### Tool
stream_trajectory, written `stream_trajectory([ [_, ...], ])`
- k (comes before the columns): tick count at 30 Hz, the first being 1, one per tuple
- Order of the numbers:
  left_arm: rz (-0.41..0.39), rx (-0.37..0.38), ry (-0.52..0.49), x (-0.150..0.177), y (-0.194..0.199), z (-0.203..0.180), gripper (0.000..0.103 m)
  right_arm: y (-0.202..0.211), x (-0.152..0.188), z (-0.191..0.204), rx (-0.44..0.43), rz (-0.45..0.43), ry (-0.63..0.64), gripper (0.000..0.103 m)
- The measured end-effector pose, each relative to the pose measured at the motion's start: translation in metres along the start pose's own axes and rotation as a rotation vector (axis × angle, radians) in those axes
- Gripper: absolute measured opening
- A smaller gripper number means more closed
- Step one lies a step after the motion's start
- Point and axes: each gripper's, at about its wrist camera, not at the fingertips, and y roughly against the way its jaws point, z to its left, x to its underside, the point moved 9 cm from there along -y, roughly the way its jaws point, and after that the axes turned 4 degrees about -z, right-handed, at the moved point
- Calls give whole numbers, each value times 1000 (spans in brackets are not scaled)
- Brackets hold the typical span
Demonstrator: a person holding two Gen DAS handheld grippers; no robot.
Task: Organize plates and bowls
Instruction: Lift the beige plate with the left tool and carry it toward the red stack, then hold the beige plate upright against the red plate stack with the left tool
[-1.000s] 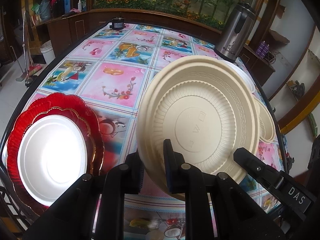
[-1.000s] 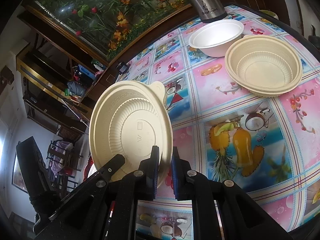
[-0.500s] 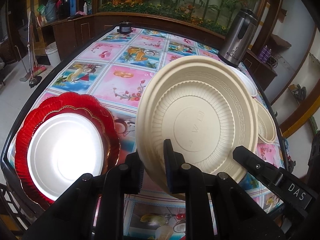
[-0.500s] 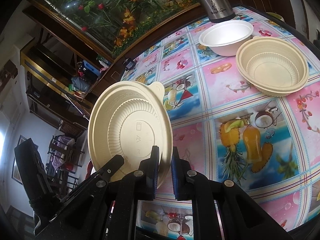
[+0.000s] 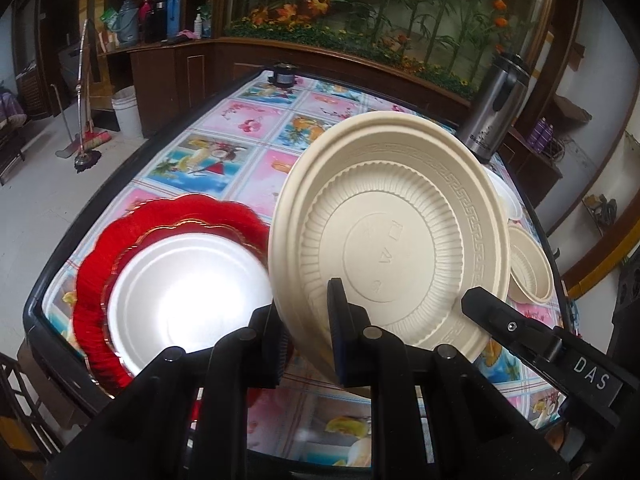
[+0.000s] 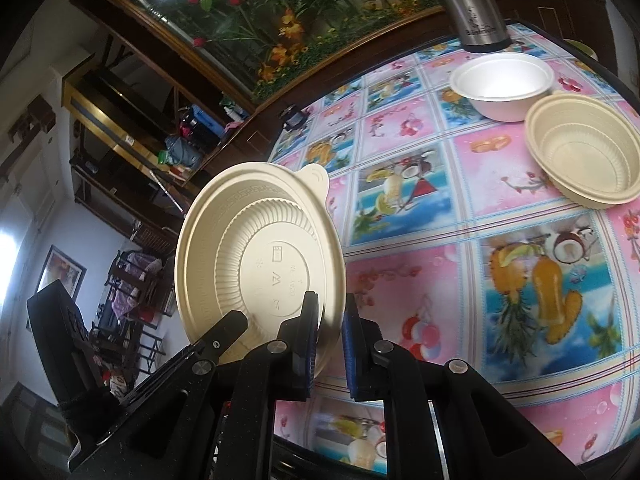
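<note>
My left gripper [image 5: 306,338] is shut on the rim of a large beige plate [image 5: 390,240], held tilted on edge above the table. To its left a white plate [image 5: 188,284] lies on a red scalloped plate [image 5: 120,236] on the table. My right gripper [image 6: 330,346] is shut on the rim of a beige ribbed plate with a tab [image 6: 260,256], held upright above the table's near edge. A beige bowl [image 6: 584,152] and a white bowl [image 6: 502,82] stand at the far right; the beige bowl also shows in the left wrist view [image 5: 528,266].
A steel thermos jug [image 5: 496,104] stands at the table's far right edge, behind the white bowl. A small dark object [image 5: 283,75] sits at the far end. The table has a colourful fruit-pattern cloth [image 6: 440,208] and a black rim.
Both grippers have drawn back and risen a little with their plates. The red and white plate stack now sits closer to the held beige plate in the left view.
</note>
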Motion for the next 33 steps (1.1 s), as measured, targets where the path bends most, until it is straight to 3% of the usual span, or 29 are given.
stream_trajectory([
  [14, -9, -102, 94, 1, 8, 64, 16, -34, 27, 60, -72, 84, 89, 11],
  [33, -15, -141, 155, 8, 13, 104, 16, -54, 57, 100, -94, 158, 155, 11],
])
